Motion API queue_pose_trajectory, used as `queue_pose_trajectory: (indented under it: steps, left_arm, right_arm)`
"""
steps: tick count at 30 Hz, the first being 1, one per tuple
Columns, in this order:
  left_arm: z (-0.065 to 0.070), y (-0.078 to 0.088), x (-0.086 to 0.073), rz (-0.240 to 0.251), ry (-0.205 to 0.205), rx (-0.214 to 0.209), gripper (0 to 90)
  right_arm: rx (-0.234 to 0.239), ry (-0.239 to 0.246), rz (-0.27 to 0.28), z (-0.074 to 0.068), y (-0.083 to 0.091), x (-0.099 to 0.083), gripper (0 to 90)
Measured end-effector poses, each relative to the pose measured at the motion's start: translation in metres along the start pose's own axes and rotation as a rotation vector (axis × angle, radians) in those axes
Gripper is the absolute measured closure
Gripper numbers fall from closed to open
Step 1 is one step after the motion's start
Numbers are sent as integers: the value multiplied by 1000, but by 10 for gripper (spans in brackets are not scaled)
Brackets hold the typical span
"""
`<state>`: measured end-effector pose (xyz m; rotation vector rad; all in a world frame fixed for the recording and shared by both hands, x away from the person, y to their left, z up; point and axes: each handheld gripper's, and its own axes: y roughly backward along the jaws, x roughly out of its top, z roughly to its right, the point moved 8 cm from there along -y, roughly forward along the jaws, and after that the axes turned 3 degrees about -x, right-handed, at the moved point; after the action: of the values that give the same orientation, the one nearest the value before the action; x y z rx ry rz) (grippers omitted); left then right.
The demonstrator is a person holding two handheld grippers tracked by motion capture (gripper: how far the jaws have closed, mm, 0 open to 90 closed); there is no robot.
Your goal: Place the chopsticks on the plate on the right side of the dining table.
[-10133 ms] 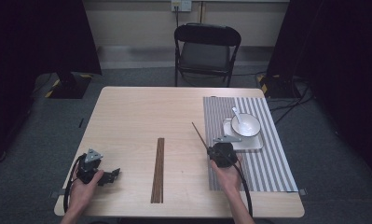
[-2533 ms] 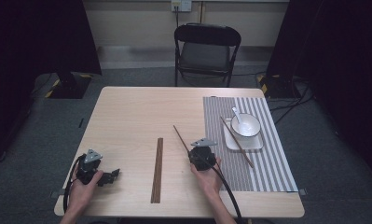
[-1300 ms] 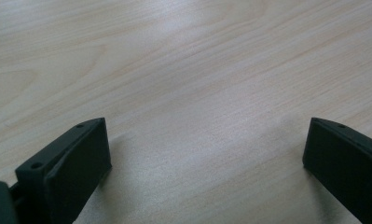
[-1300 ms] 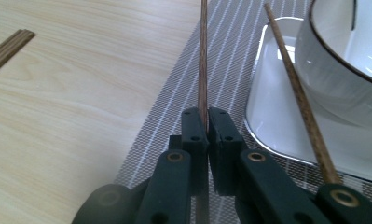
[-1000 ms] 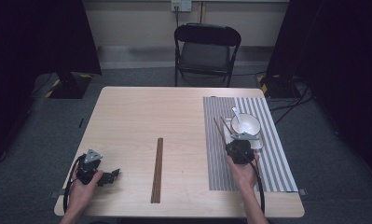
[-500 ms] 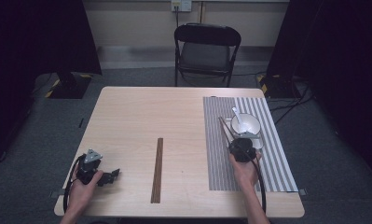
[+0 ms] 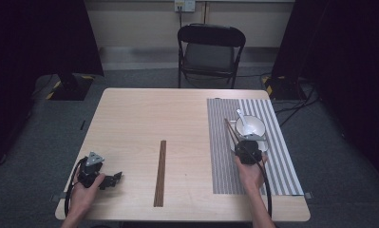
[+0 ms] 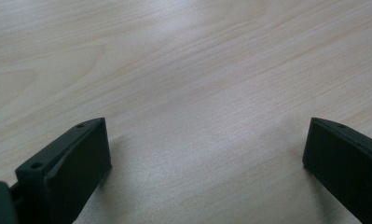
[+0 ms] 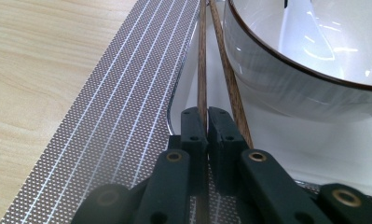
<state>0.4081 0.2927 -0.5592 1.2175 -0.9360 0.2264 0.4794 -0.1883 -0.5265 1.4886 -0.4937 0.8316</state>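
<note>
Second brown wooden chopstick being set beside the white ceramic bowl

Right gripper clamped on that chopstick, held just beside its twin already lying on the white tray over the grey striped placemat. Left gripper wide apart over bare light wooden table. Likely risks: stick knocking the bowl's wall or crossing the resting one if let go at a tilt, then rolling off the tray; further brown sticks waiting mid-table.
</note>
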Motion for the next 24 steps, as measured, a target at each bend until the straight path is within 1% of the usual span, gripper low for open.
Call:
queue_pose_trajectory:
  steps: [2,4,5,6,7,8,10,12,14,16,22,24]
  left_arm:
    - [0,0,0,0,0,0,1]
    - [0,0,0,0,0,0,1]
    - [0,0,0,-1,1,0,1]
    - [0,0,0,0,0,0,1]
    - [0,0,0,0,0,0,1]
    - [0,0,0,0,0,0,1]
    - [0,0,0,0,0,0,1]
    - [0,0,0,0,0,0,1]
    - [0,0,0,0,0,0,1]
    - [0,0,0,0,0,0,1]
    - [0,0,0,0,0,0,1]
    - [0,0,0,0,0,0,1]
  right_arm:
    - [-9,-1,7,0,3,1,825]
    - [-9,-4,22,0,6,4,823]
    - [-2,-7,31,0,8,6,829]
    - [8,-11,36,-1,9,7,857]
    - [21,-2,37,-3,10,9,879]
    - [29,8,32,-6,10,9,898]
    - [37,21,24,-11,7,9,900]
    - [33,28,11,-14,3,7,900]
    - [18,16,-1,-12,-2,4,900]
    - [29,-17,9,-10,-3,3,900]
    - [1,-17,-3,-4,-4,1,900]
    - [-1,-29,-5,-2,-4,0,900]
